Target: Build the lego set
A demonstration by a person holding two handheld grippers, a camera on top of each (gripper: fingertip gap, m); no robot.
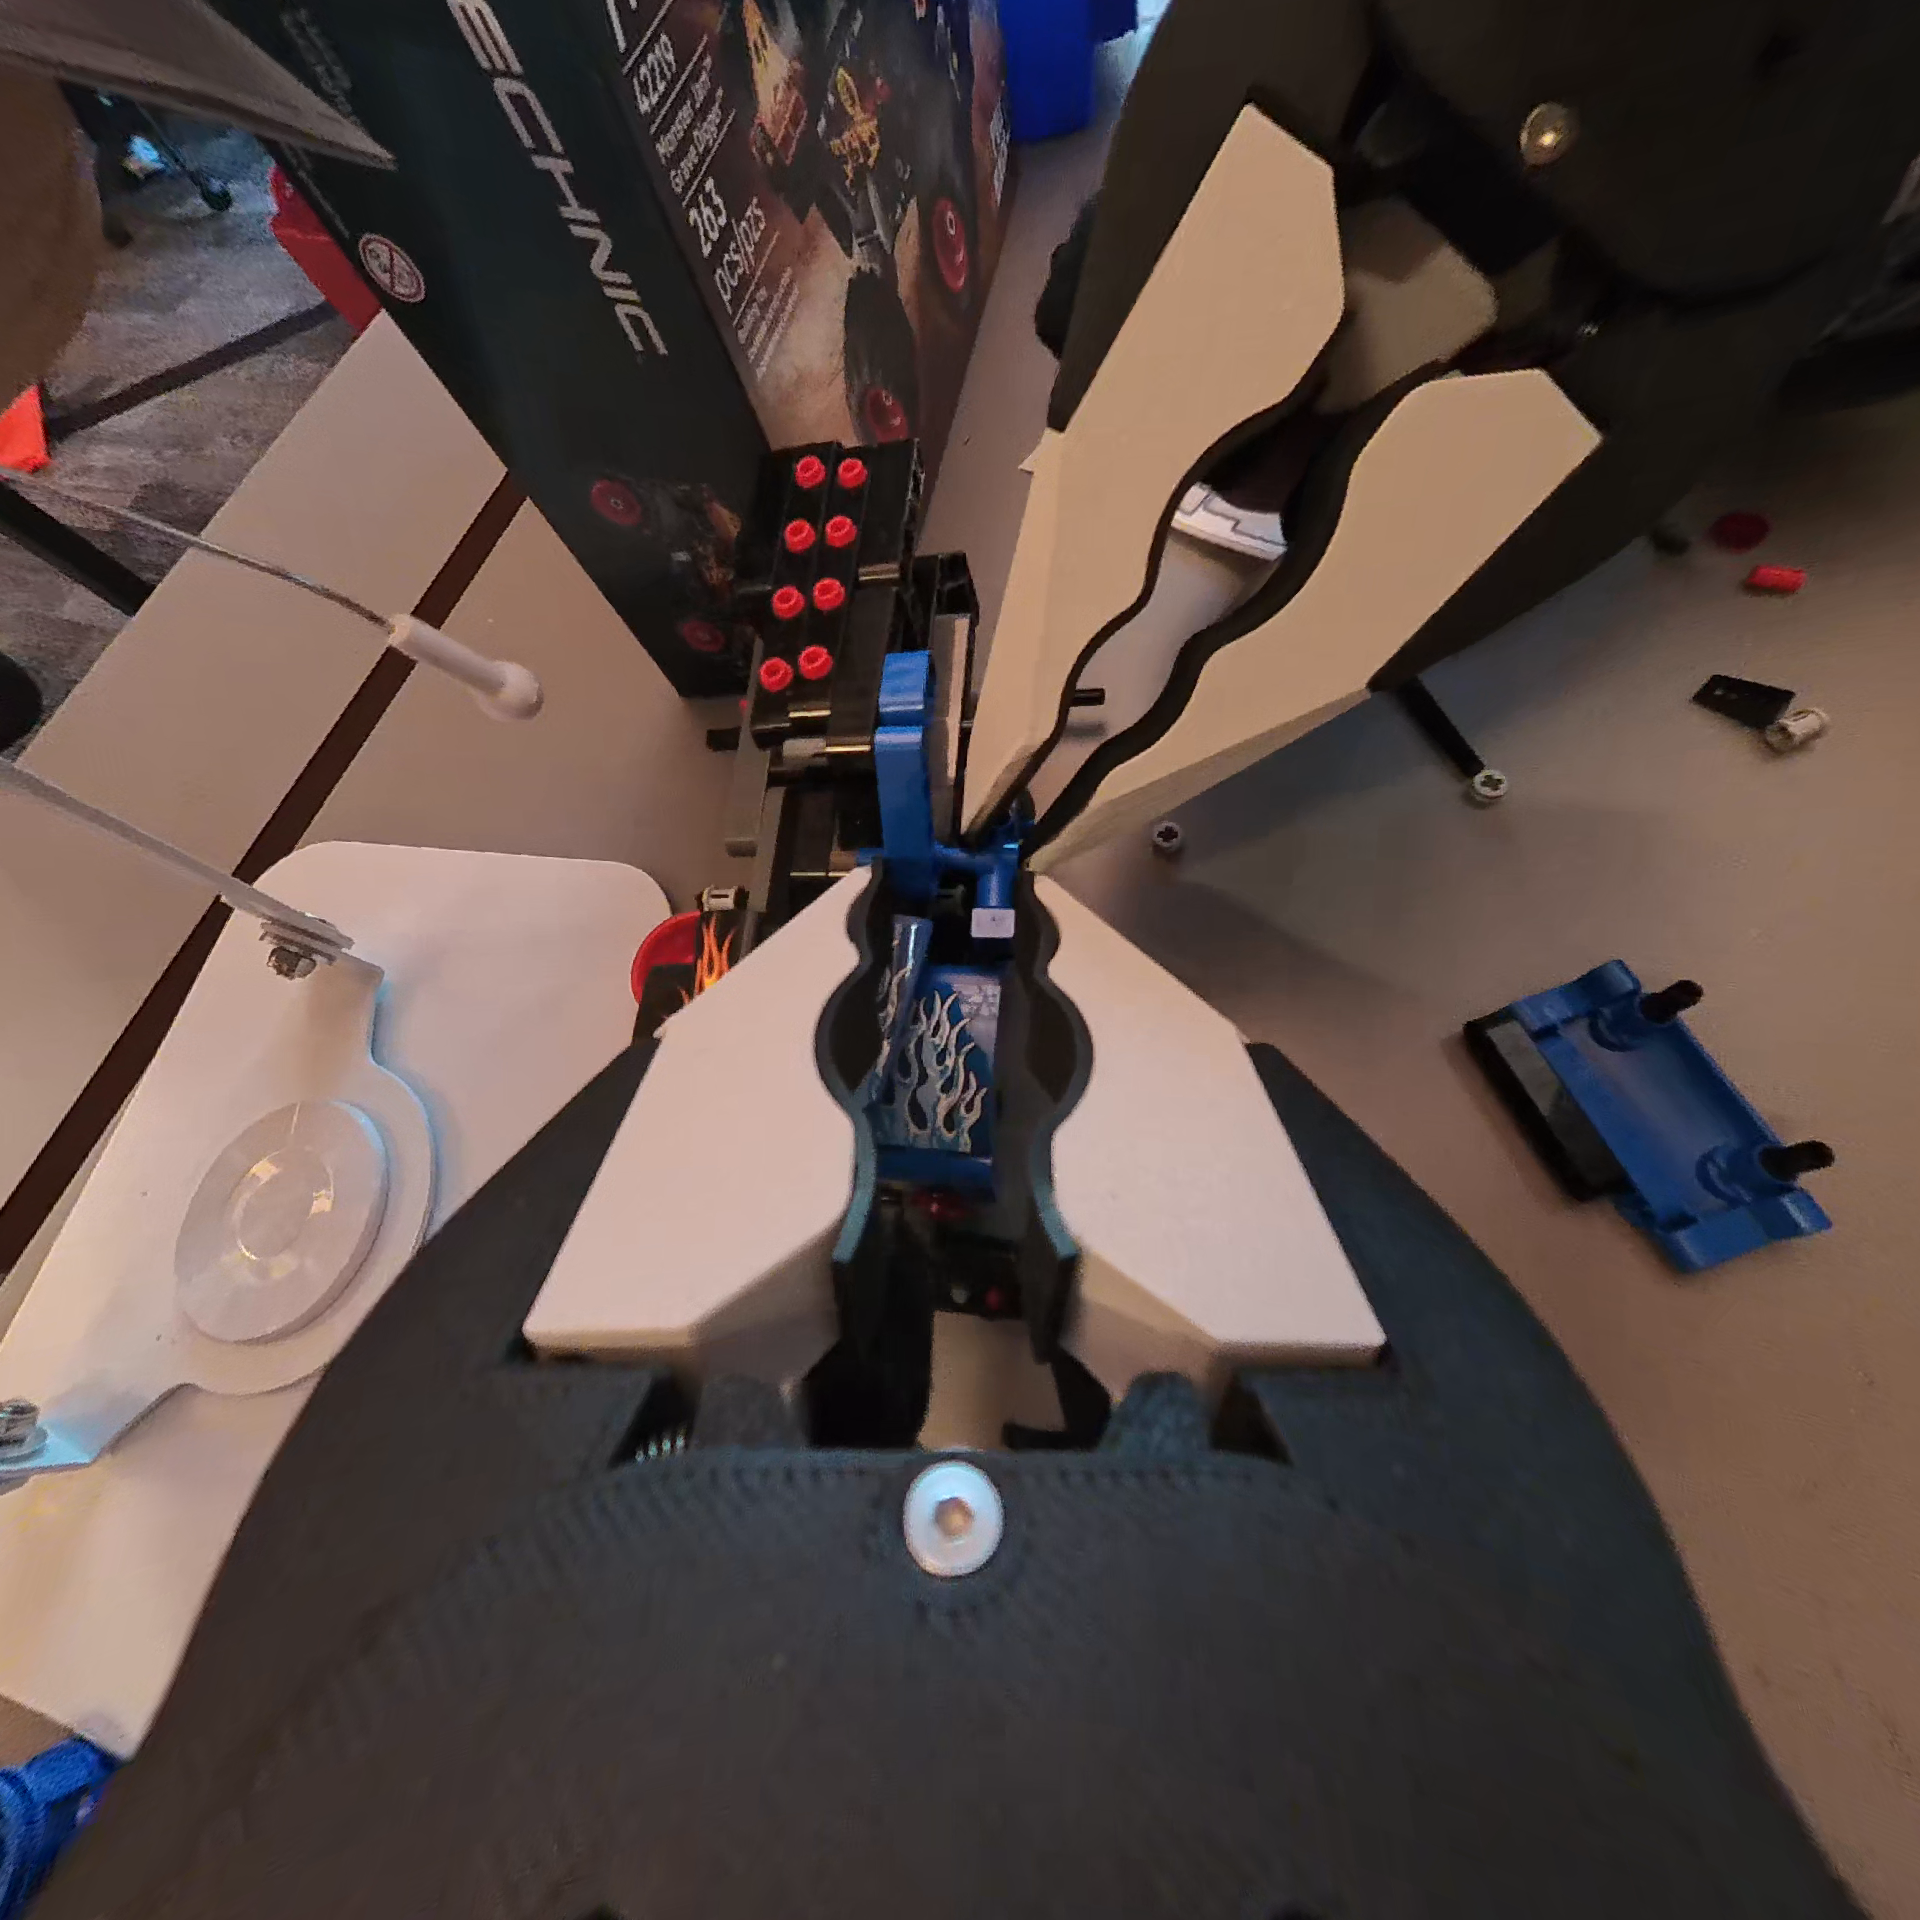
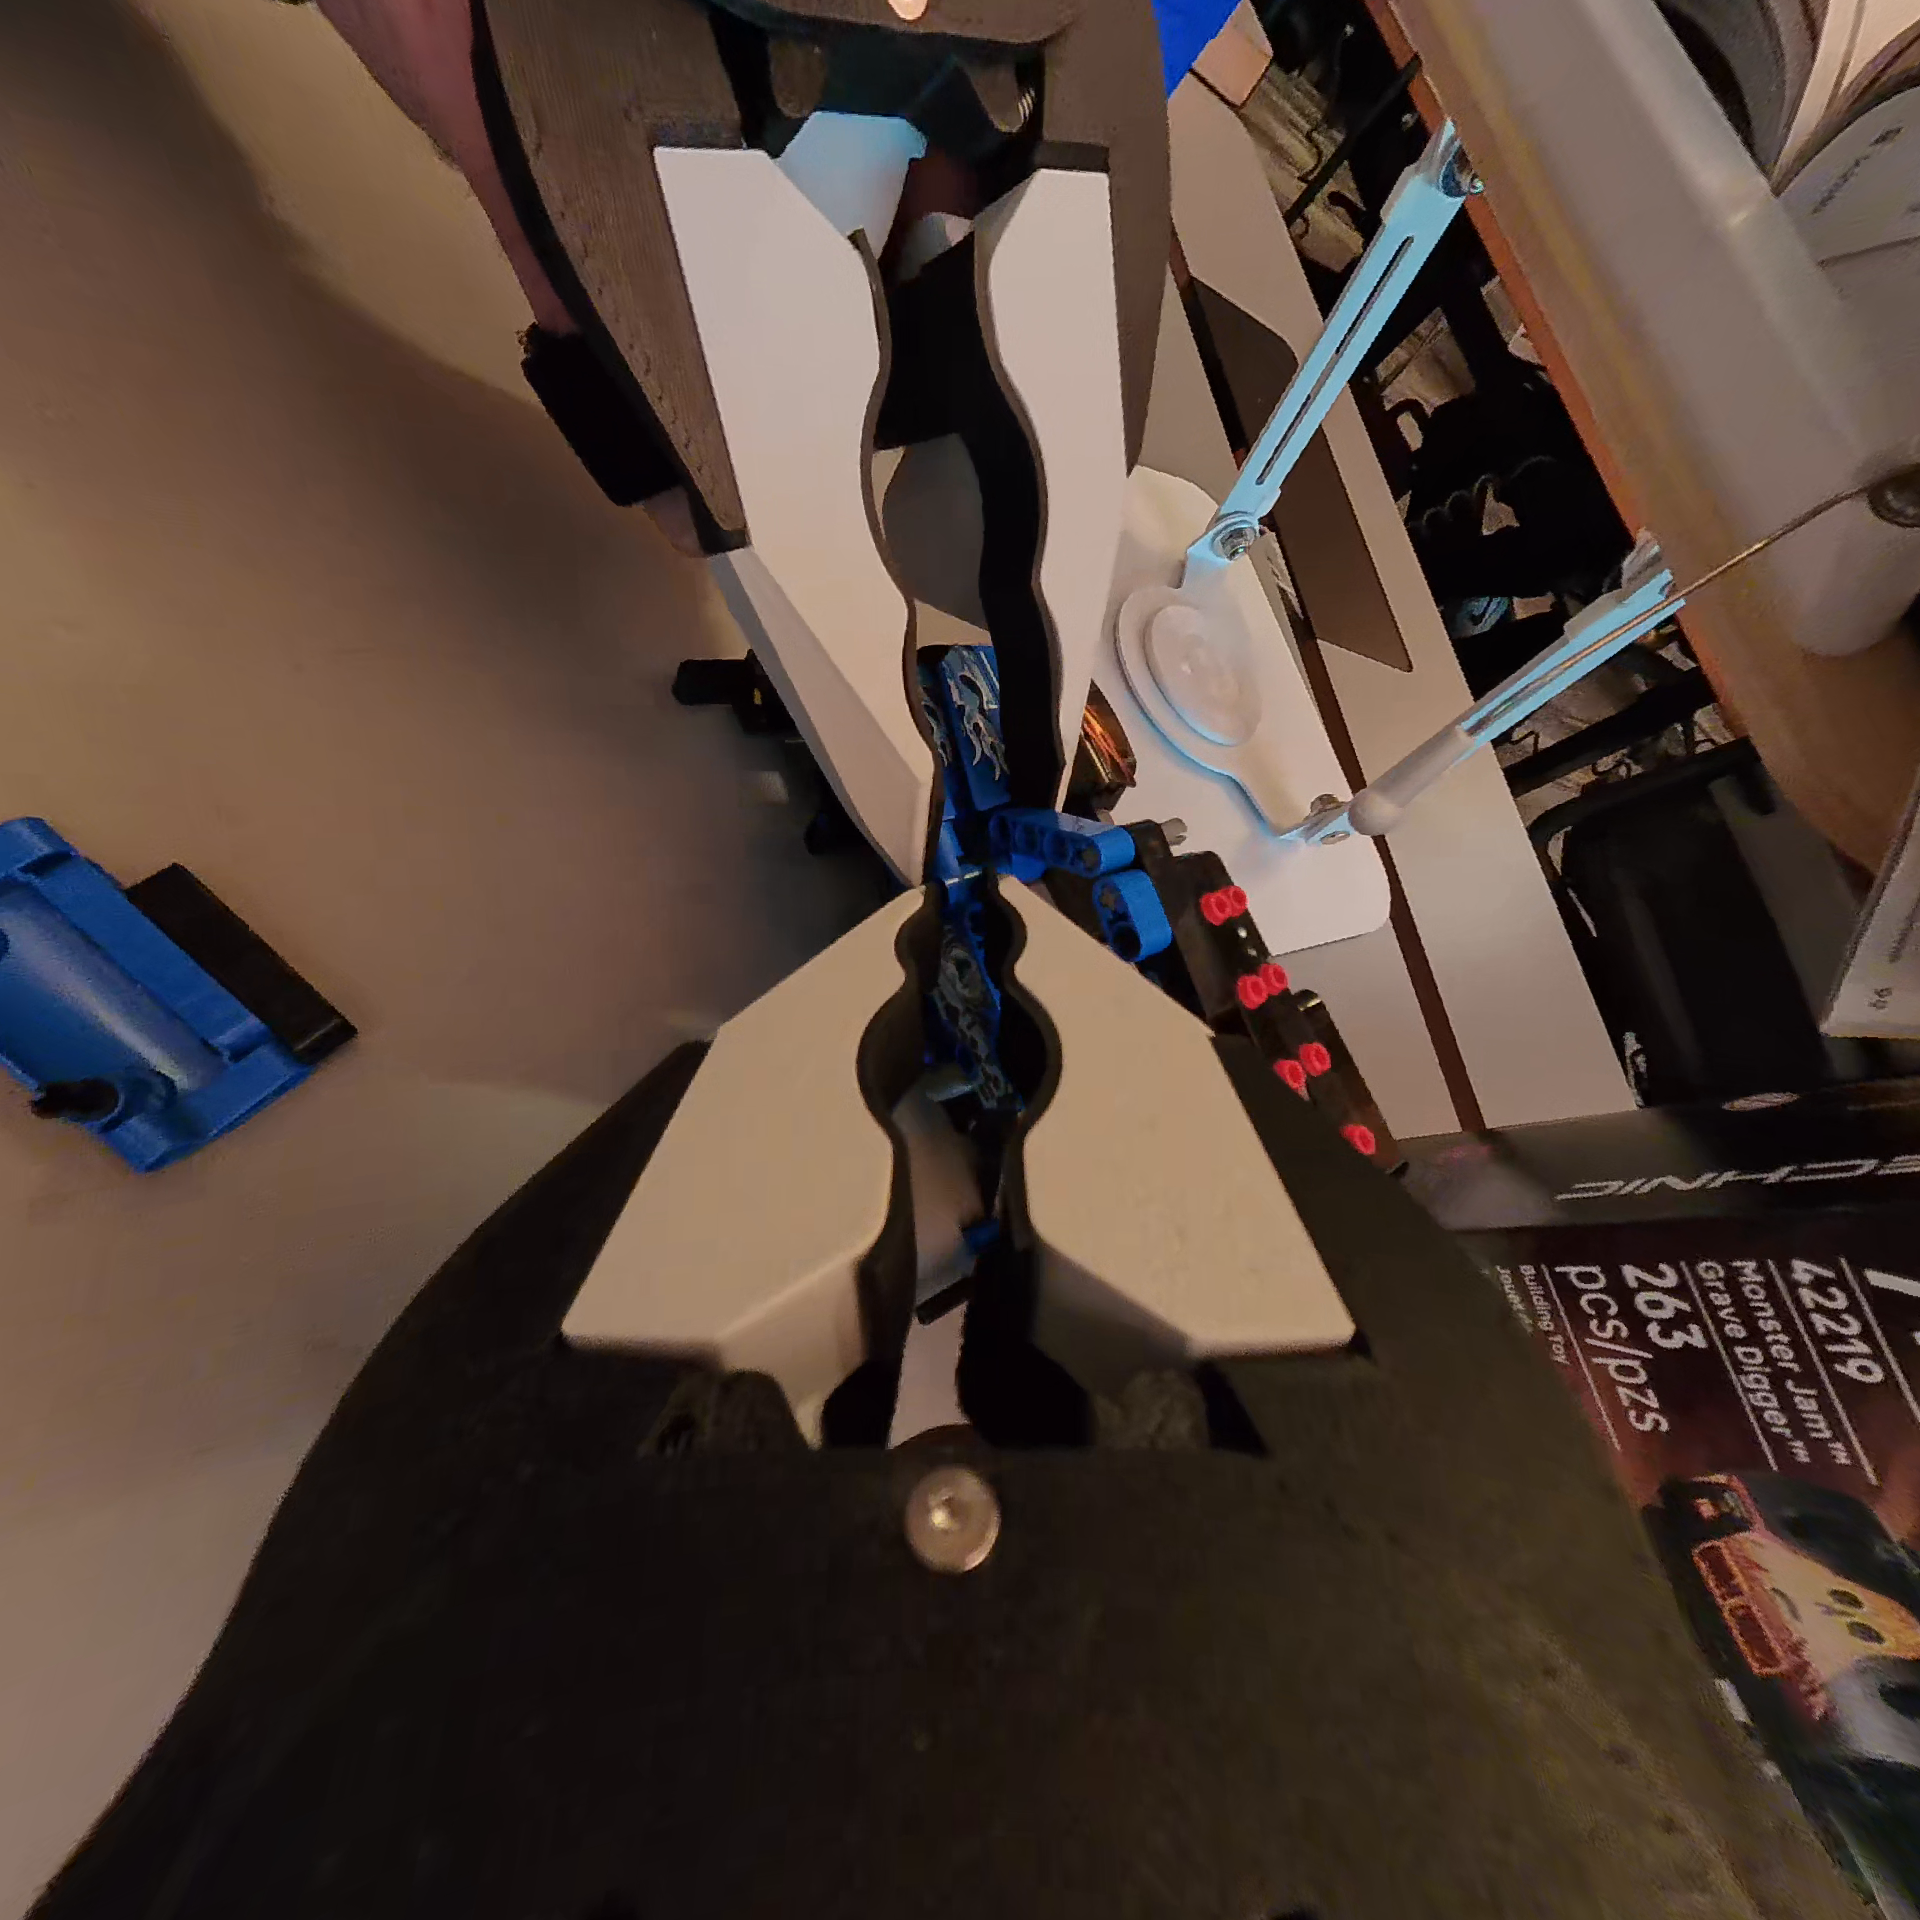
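At frame centre, the blue flame-printed lego assembly (image 1: 940, 1070) sits clamped between the nearly closed left gripper (image 1: 951, 883), while the right gripper (image 1: 1003, 821) pinches its blue far end; a loose blue panel (image 1: 1652, 1112) lies right on the beige tabletop (image 1: 1351, 1455).

The left gripper (image 1: 951, 883) reaches forward low over the table, its white fingers (image 1: 727, 1143) drawn close and clamped, only a narrow gap between them. The right gripper (image 2: 961, 904) comes in from the opposite side, tip to tip with it, its fingers (image 2: 1143, 1143) likewise pinched nearly together. Both sets of fingertips meet at one spot.
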